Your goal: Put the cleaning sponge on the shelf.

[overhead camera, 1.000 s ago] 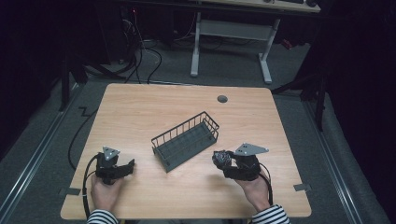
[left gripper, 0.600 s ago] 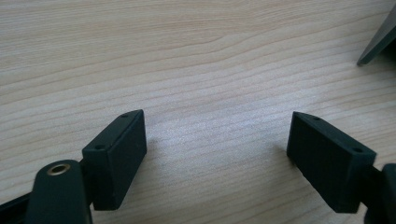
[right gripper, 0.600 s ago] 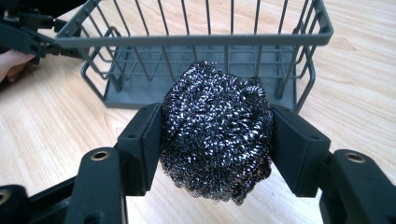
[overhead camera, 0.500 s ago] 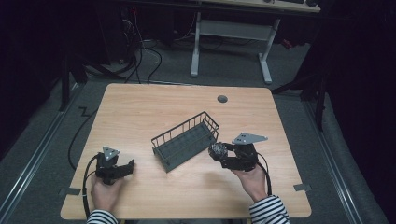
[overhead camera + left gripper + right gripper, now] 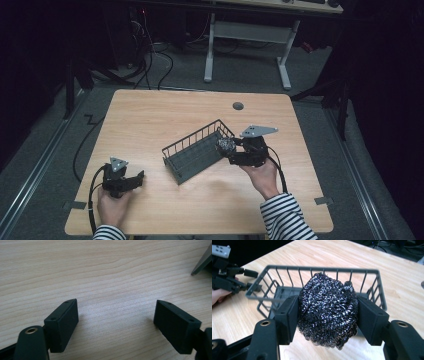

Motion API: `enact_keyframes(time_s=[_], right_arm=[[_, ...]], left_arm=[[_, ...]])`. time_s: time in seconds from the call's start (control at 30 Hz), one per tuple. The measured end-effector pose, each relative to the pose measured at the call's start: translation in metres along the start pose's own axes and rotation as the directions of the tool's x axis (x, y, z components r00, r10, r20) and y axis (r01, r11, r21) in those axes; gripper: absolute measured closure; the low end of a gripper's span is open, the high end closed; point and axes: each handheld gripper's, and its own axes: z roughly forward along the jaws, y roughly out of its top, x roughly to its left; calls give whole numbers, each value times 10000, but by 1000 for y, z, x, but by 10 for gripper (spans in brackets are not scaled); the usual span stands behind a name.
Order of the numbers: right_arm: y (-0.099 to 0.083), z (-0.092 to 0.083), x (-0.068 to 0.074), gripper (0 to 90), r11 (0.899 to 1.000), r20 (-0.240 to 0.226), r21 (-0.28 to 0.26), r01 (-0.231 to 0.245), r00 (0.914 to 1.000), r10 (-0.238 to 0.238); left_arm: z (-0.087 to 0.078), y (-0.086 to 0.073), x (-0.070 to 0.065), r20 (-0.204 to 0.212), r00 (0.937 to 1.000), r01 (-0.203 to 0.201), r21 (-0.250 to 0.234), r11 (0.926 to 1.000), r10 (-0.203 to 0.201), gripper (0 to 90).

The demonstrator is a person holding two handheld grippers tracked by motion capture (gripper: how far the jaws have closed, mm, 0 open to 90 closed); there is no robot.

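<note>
Dark room around my wooden table (image 5: 150, 115); the wire basket's (image 5: 195, 152) floor is partly hidden. My right gripper (image 5: 328, 312) clamps a steel-wool scourer (image 5: 328, 315) at the basket's near end. My left gripper (image 5: 116, 320) rests wide, holding nothing.

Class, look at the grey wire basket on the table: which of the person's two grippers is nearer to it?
The right. The right gripper holds a steel scourer just at the wire basket's near end rim. The left gripper rests open on the table, well apart from the basket's other end.
</note>
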Motion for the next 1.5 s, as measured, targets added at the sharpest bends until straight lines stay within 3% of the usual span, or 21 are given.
enact_keyframes(time_s=[0.23,0.63,0.87,1.0,1.37,1.5], right_arm=[[14,17,-4,387,9998,188,189,102,9998,-105],[28,50,-12,383,9985,341,446,-319,9990,303],[28,79,-13,377,9930,549,1149,-273,9983,211],[27,92,-13,372,9845,664,1728,-297,9976,184],[24,102,-13,345,9727,594,2321,-64,9982,-76],[24,99,-15,308,9770,492,2120,-239,9987,138]], left_arm=[[0,0,0,-10,10000,-2,5,10000,2,205],[0,0,0,-14,10000,-8,-2,10000,8,205],[0,0,0,-13,10000,-5,-1,10000,5,205],[0,0,0,0,10000,-3,3,10000,3,206],[0,0,0,-1,10000,-2,4,10000,2,206],[0,0,0,-3,10000,-1,3,10000,1,206]])
